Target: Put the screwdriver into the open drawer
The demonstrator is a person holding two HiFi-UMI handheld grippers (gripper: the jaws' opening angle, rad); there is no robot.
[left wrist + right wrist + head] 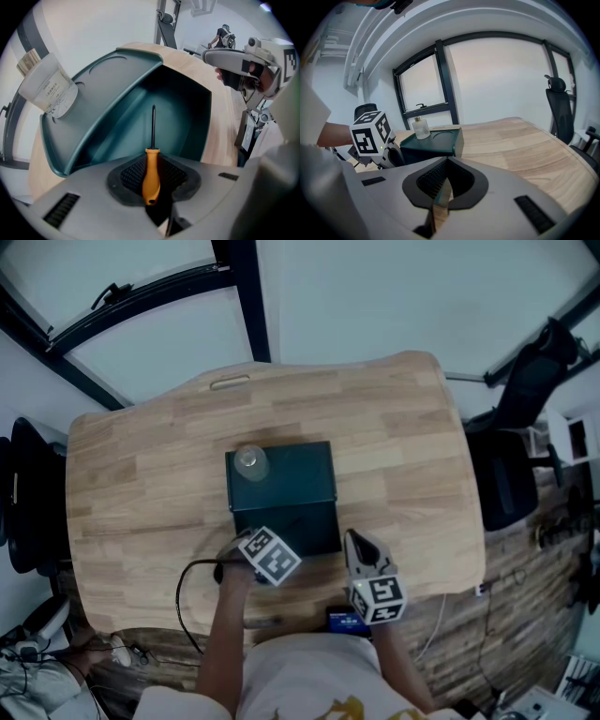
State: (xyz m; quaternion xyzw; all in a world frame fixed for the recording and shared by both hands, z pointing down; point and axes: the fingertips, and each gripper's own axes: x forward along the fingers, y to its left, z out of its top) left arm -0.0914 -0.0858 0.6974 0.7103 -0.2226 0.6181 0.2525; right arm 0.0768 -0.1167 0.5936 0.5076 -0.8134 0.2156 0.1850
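Observation:
An orange-handled screwdriver (151,174) sits between the jaws of my left gripper (151,185), which is shut on the handle. Its dark shaft points into the open drawer (190,119) of a dark teal box (281,474). In the head view my left gripper (267,554) hangs at the drawer's (291,524) front left corner. My right gripper (364,554) is just right of the drawer, jaws closed with nothing between them (440,192). The screwdriver is hidden in the head view.
A small clear bottle (249,461) stands on the box top at its left rear corner. A black cable (183,587) loops over the wooden table's (141,484) near edge at left. A blue item (347,622) lies at the front edge. A black chair (511,474) stands at right.

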